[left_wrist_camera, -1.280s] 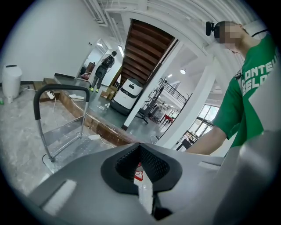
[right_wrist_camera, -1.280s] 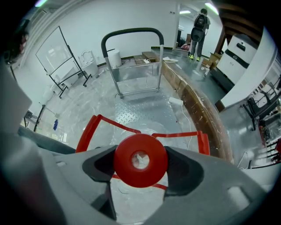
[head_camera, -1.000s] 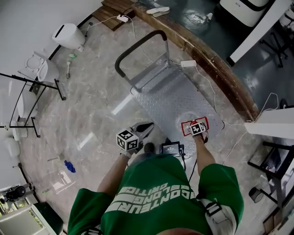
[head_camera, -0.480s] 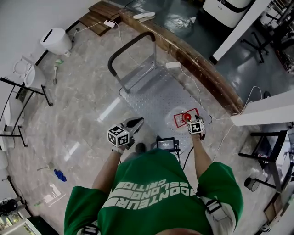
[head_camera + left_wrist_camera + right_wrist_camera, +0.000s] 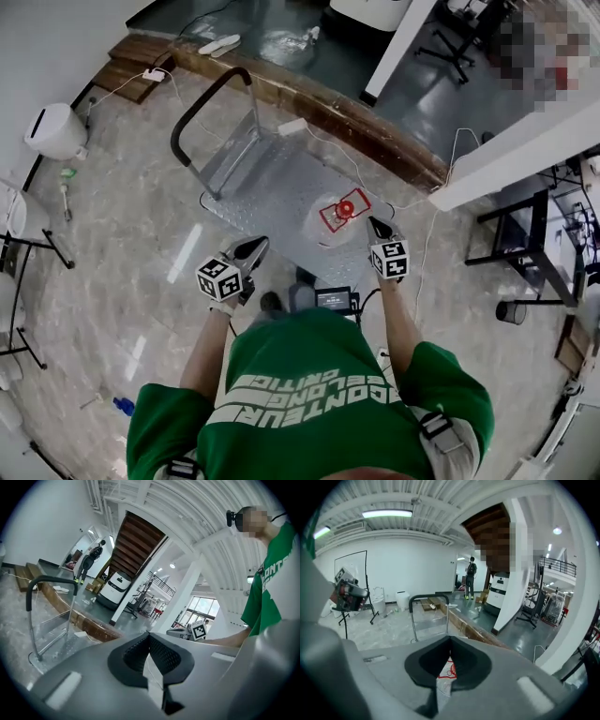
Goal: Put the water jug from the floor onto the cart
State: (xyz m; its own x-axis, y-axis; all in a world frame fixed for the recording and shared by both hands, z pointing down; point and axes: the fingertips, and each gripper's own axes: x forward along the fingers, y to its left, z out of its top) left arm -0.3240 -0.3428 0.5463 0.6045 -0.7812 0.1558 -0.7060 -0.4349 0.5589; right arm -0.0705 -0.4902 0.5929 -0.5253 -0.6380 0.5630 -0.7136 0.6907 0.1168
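Observation:
The clear water jug (image 5: pixel 343 210), with a red cap and red handle, stands upright on the near right part of the metal cart (image 5: pixel 267 183). My right gripper (image 5: pixel 377 227) hangs in the air just right of the jug, apart from it, jaws shut on nothing. In the right gripper view, the jug's red top (image 5: pixel 449 668) shows below the right gripper (image 5: pixel 450 639). My left gripper (image 5: pixel 253 248) is held over the cart's near left edge. Its jaws meet at the tips of the left gripper (image 5: pixel 149 634) and hold nothing.
The cart's black push handle (image 5: pixel 202 101) rises at its far end. A wooden kerb (image 5: pixel 328 111) with cables and a white adapter runs behind it. A white bin (image 5: pixel 54 129) and black stands (image 5: pixel 28 246) are at the left, a small screen device (image 5: pixel 334 298) by the person's feet.
My right gripper has let go of the jug's top, risen away from it and shut. The left gripper lifted a little. The jug stays on the cart.

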